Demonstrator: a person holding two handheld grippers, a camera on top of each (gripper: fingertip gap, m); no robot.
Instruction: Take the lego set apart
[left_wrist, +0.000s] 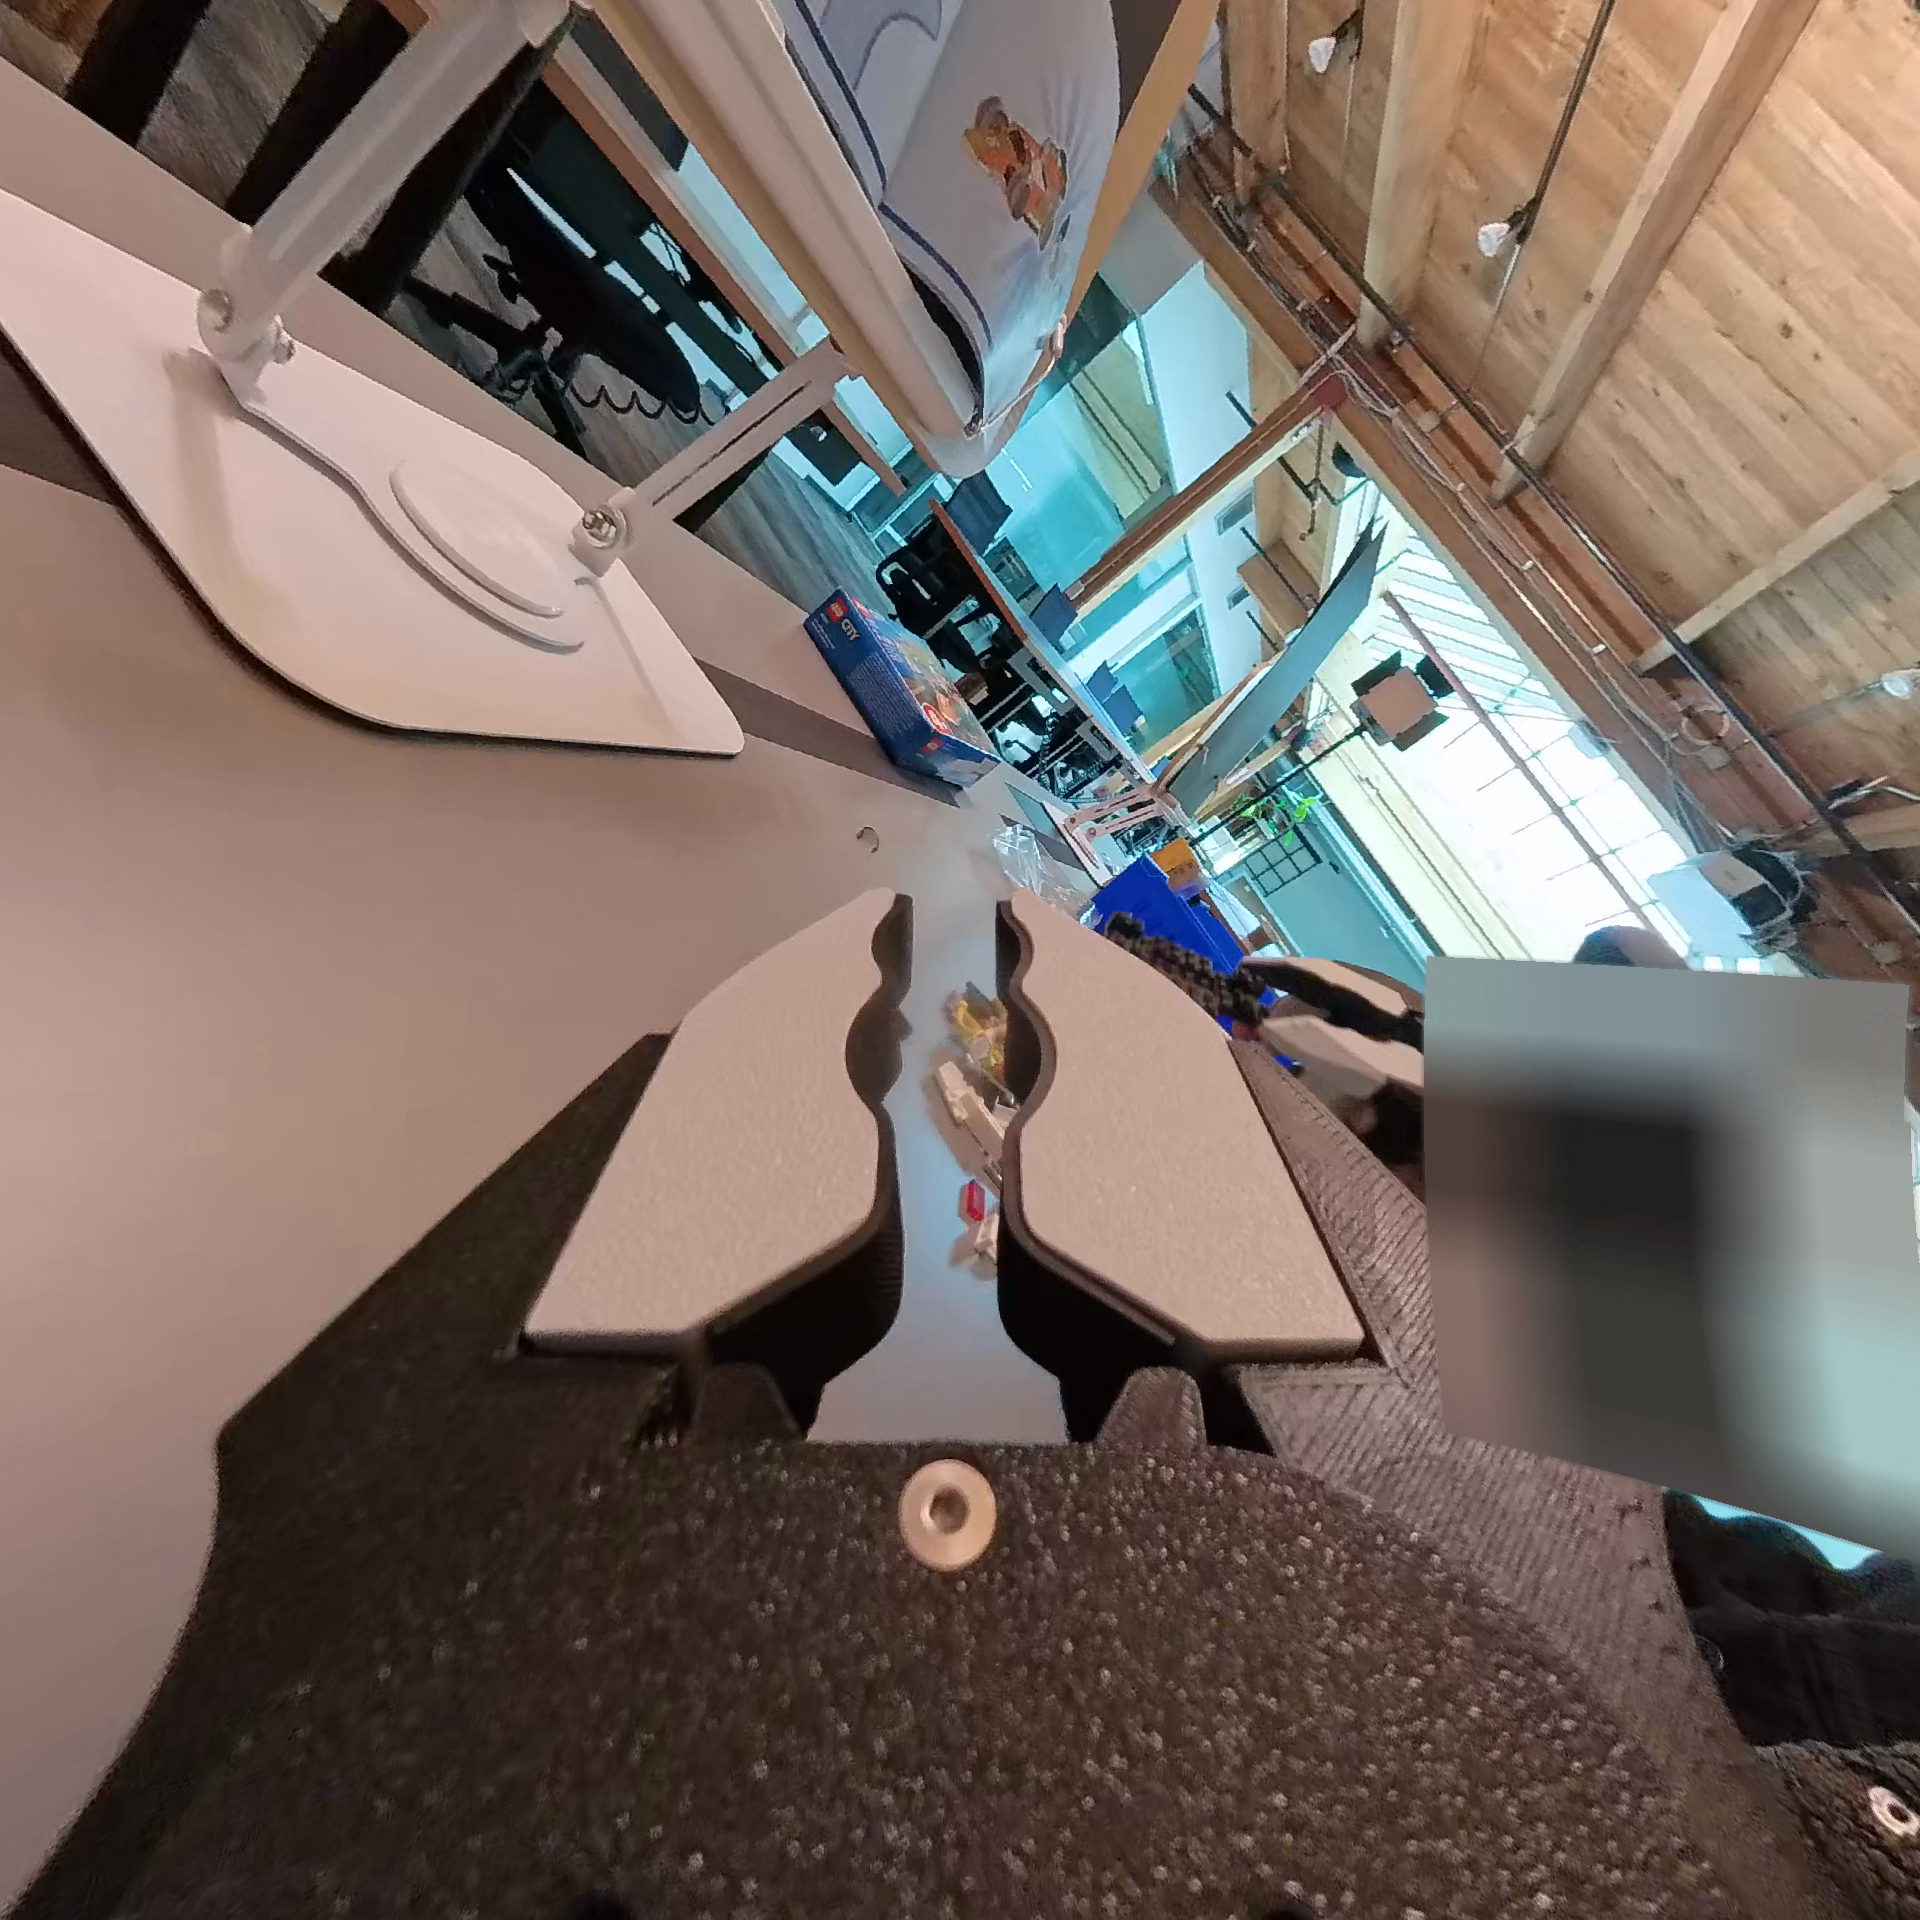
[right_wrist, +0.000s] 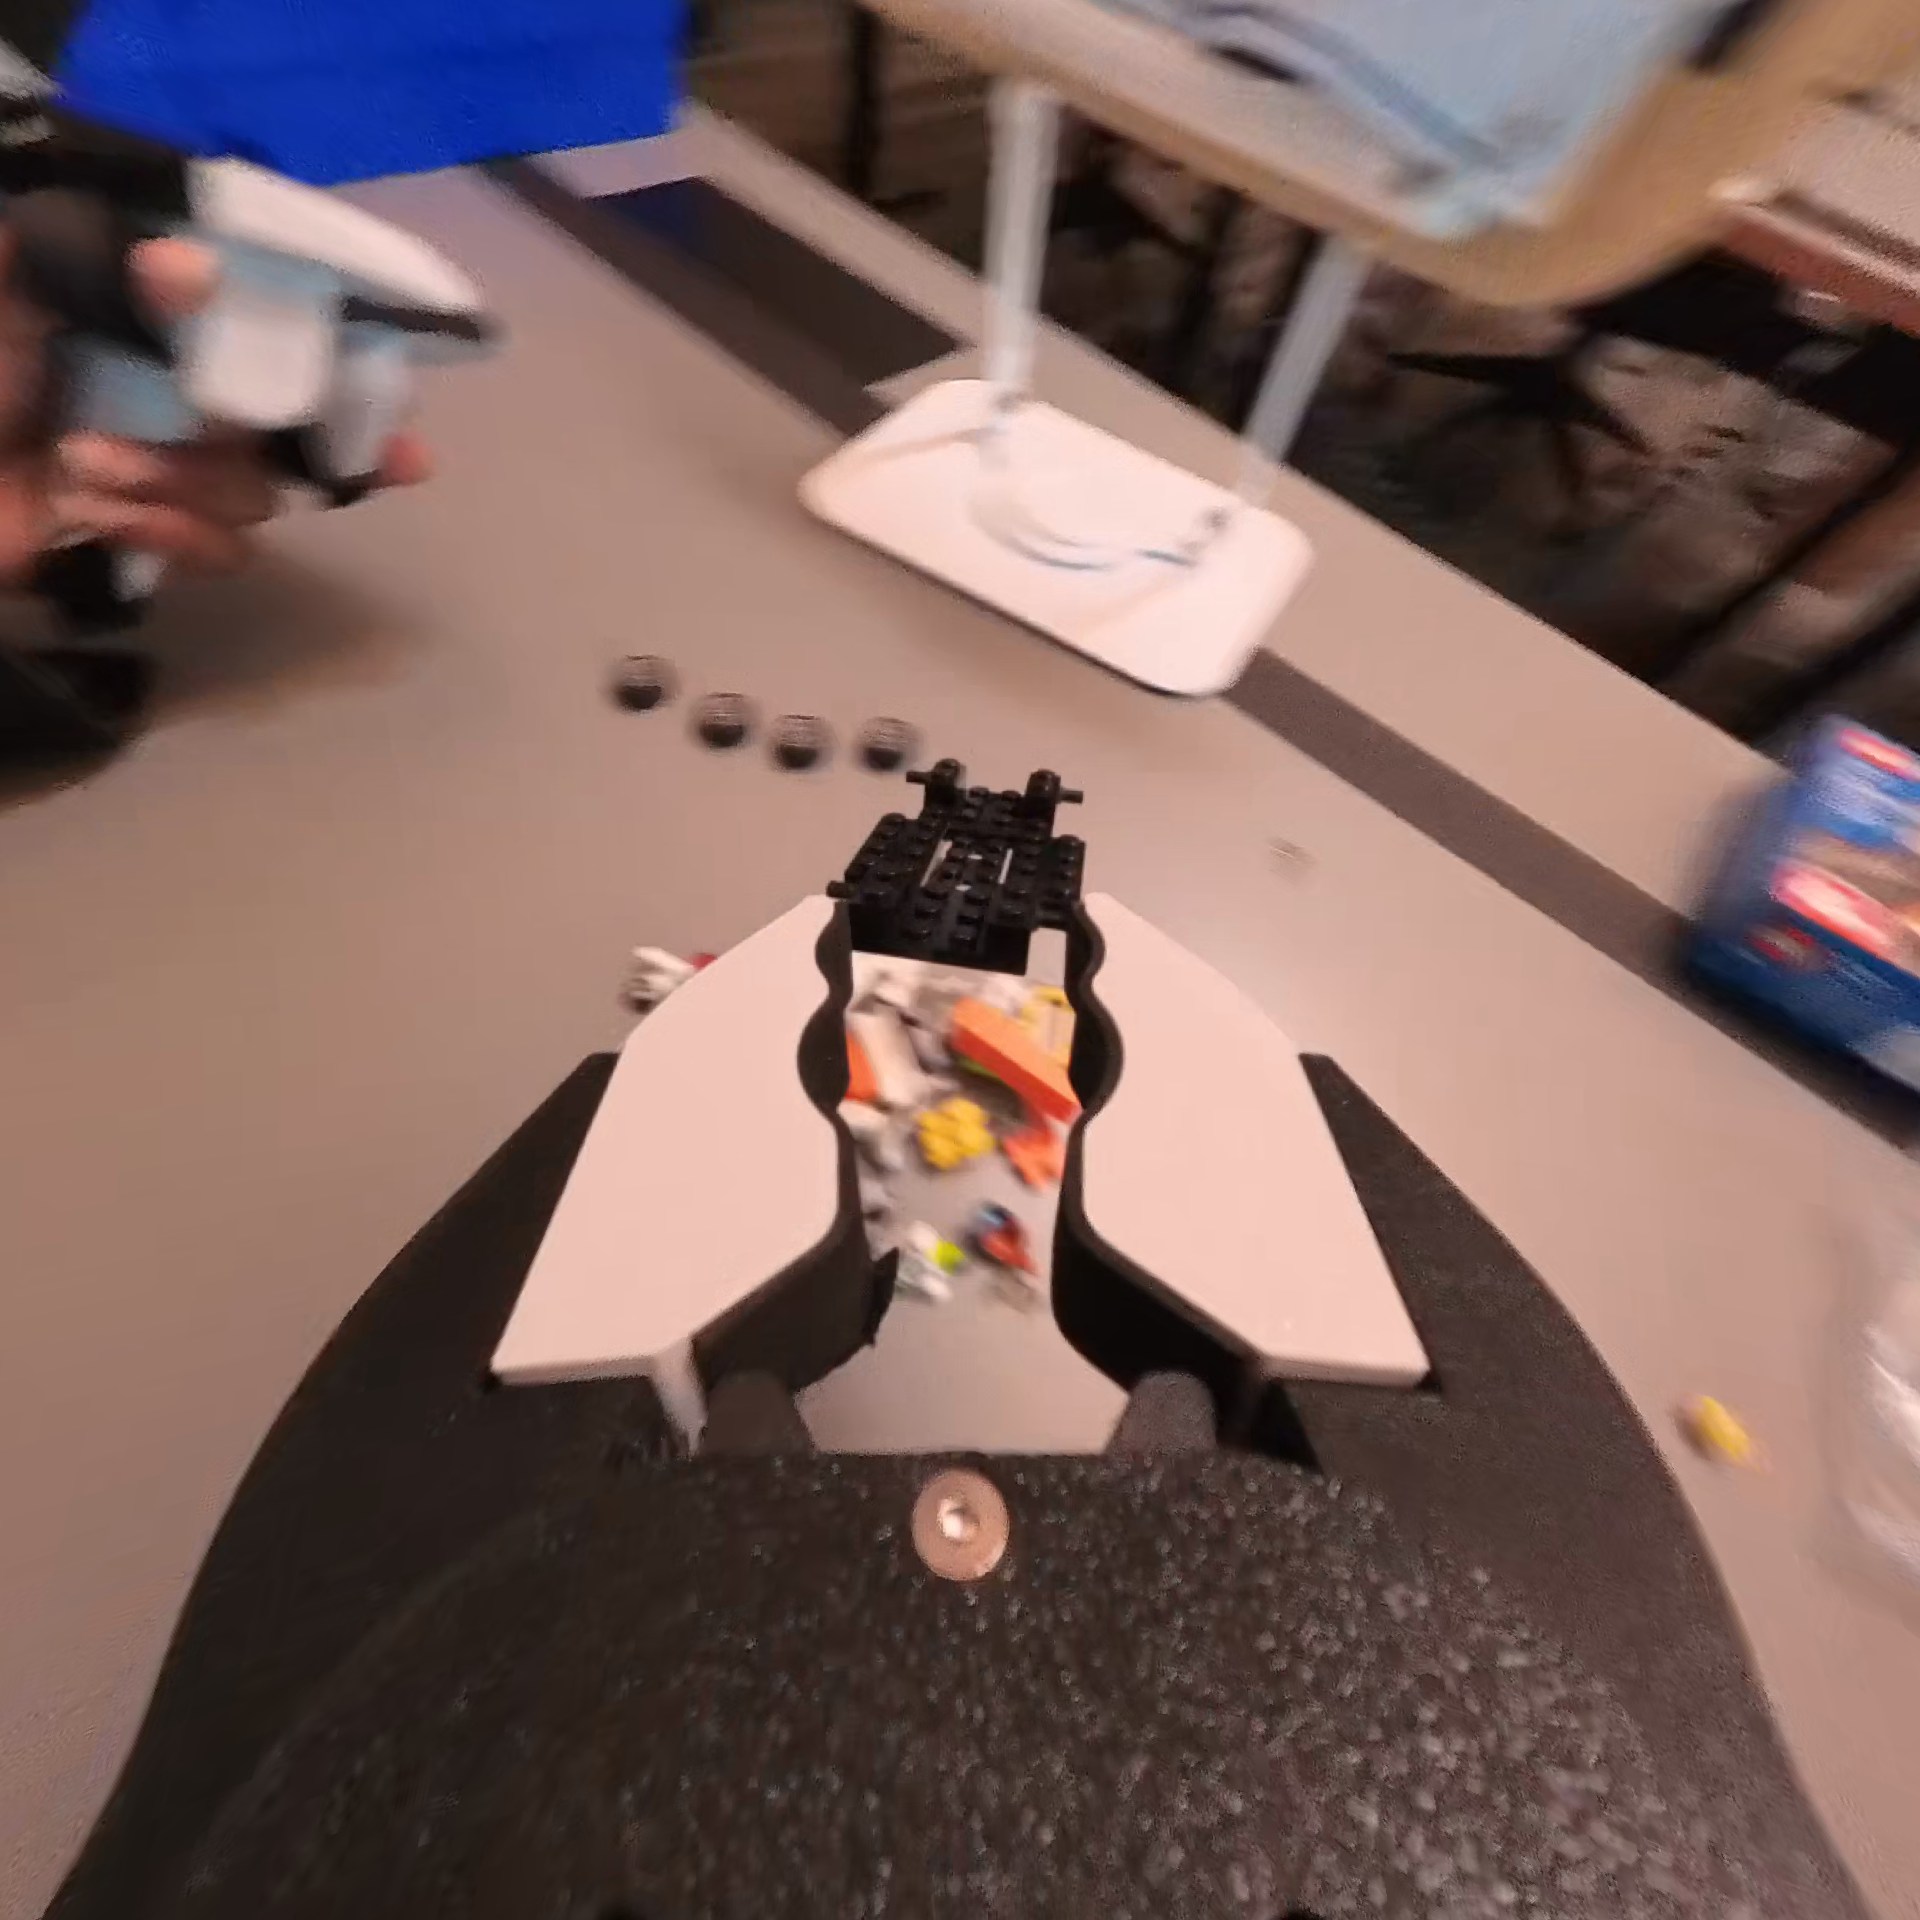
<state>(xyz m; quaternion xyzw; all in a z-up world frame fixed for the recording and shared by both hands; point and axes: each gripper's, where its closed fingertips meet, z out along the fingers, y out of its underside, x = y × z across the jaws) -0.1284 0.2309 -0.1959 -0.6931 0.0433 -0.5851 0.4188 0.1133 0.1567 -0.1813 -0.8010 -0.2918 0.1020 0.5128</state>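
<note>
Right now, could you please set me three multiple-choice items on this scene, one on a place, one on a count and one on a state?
1. Where is the black chassis?
A. Between the right tool's fingertips
B. On the white stand base
C. Inside the blue box

2. How many black wheels lie in a row on the grey table?
A. Two
B. Four
C. Six

3. What state is the left tool in?
A. Shut on a wheel
B. Shut on the chassis
C. Open, holding nothing

Answers: 1 A, the right wrist view shows the fingertips clamping its near end. 2 B, four round wheels sit beyond the chassis. 3 C, only table and loose pieces show through its gap.
</note>
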